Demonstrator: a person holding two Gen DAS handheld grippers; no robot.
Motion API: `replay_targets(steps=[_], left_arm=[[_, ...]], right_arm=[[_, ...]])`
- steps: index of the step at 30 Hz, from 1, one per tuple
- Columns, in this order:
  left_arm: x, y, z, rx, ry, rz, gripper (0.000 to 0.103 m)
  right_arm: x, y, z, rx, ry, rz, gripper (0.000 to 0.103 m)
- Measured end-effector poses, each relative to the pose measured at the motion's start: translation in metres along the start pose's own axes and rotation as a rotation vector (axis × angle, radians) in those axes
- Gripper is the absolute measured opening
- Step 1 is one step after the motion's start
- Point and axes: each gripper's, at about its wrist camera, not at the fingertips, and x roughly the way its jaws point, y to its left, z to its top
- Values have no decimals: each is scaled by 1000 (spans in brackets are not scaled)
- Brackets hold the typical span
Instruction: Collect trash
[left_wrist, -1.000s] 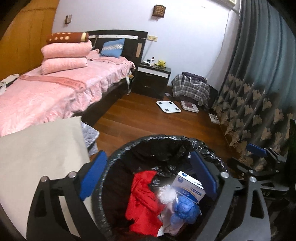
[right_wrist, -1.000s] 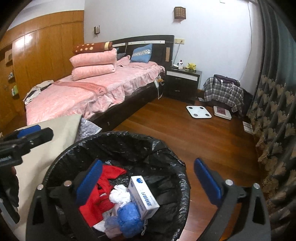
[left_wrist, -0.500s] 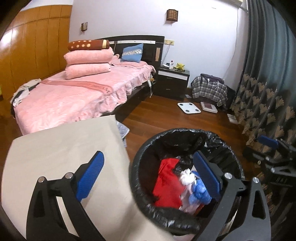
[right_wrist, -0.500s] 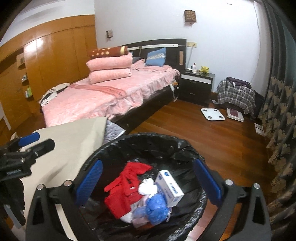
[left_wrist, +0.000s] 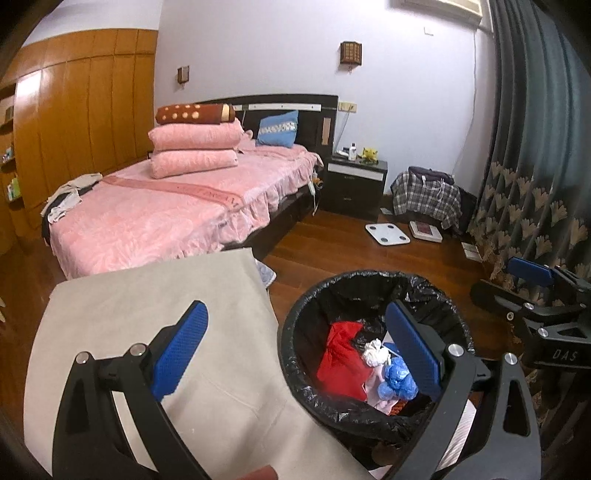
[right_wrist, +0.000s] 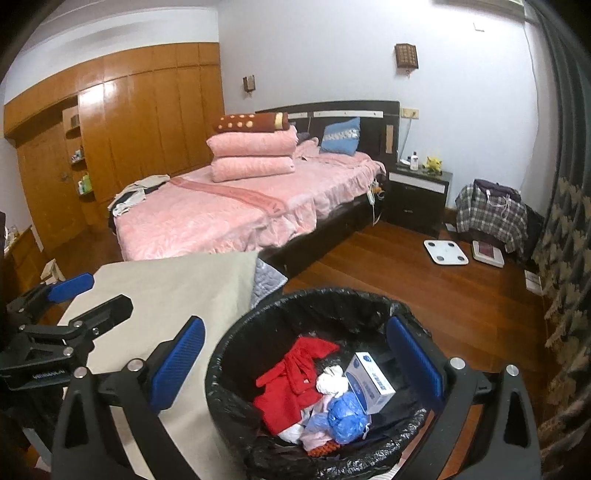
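I had both grippers above the trash bin (right_wrist: 229, 354), which stood low in the frame, lined with a black bag. The left gripper (left_wrist: 295, 347) was spread wide and held nothing; one of its blue pads sat over the beige tabletop (left_wrist: 147, 295) and the other over the mouth of the bin. The right gripper (right_wrist: 295, 362) was also released and empty, its fingers straddling the bin.

The trash lay inside the bin: a red cloth (right_wrist: 291, 380), a crumpled white tissue (right_wrist: 332, 382), a white and blue box (right_wrist: 369, 380) and a blue plastic wad (right_wrist: 345, 410), all touching each other in one heap. On the tabletop I saw no more trash, so I judged the collecting was nearly finished.

What could go wrong, in my opinion: the bin stood just beside the tabletop edge, and a careless move of a gripper downward could catch the loose bag rim and pull it off, or push the bin so that it tips. The box leaned on the heap and looked light; if I tried to lift the bag, it might slide out. The two grippers were also near each other, so they could collide.
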Motion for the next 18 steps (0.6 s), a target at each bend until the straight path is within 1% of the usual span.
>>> replay_targets(steps=[6,18], left_arm=[[-16,1,3,-3,-29,4,94],[-33,2,5,-10,-63,15,94]], right_arm=[[-10,9,7,-23,-23,5,97],[-19,15,12,-31,-51,11,97]])
